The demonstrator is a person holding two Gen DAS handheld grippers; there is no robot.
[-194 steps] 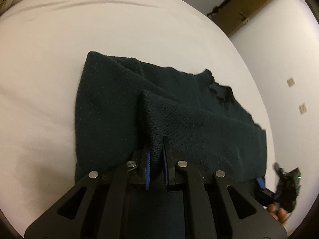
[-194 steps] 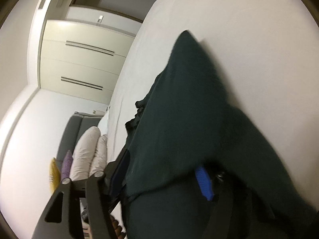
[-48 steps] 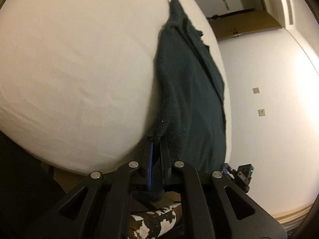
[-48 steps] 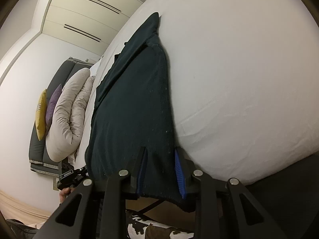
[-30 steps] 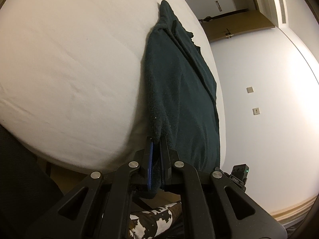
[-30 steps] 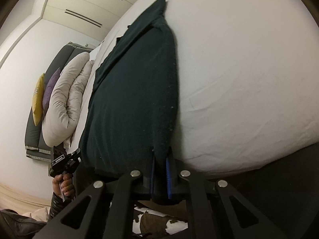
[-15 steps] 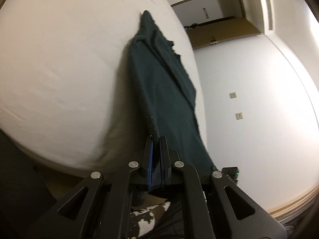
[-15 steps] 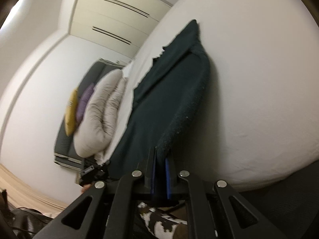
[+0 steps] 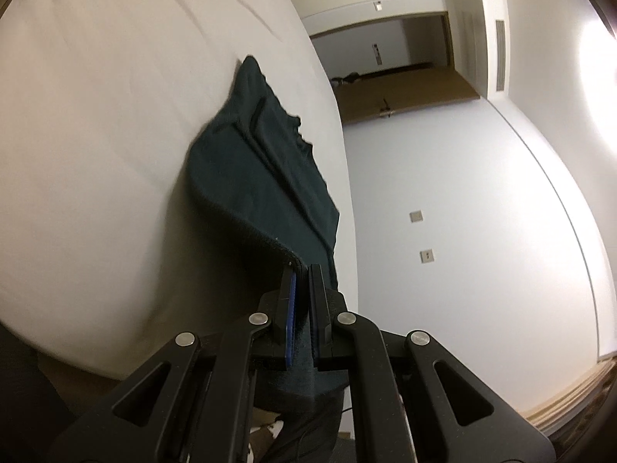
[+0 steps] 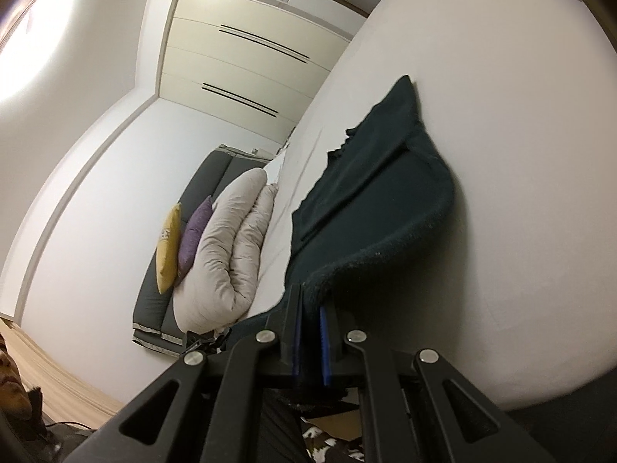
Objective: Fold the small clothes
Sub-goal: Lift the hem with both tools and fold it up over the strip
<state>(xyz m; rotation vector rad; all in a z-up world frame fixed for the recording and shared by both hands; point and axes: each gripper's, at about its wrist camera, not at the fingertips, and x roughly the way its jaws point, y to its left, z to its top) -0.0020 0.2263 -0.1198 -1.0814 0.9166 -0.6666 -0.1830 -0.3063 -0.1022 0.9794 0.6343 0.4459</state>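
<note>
Dark green garment on the white bed, its far end resting on the sheet toward 12 o'clock and its near hem lifted clear of the mattress edge at 6 o'clock. The left tool is clamped on one near corner of the hem, cloth filling the space between its blue pads; in the right wrist view the same garment is pinched at the other near corner by the right tool, equally closed on fabric. The hem between the two grips arches upward, and a shadow lies on the sheet beneath it.

Step in hand, as judged: the lengthwise fold, near hem raised for carrying over the part lying on the bed. The next move calls for both corners to travel together toward 12 o'clock, level with each other, and to be laid on the far edge without skew before release.

Surroundings: a rolled pale duvet with a yellow cushion and a purple cushion at 9 o'clock in the right view, wardrobe doors beyond; a wooden door at 1 o'clock in the left view. Nothing lies on the sheet in the fold's path.
</note>
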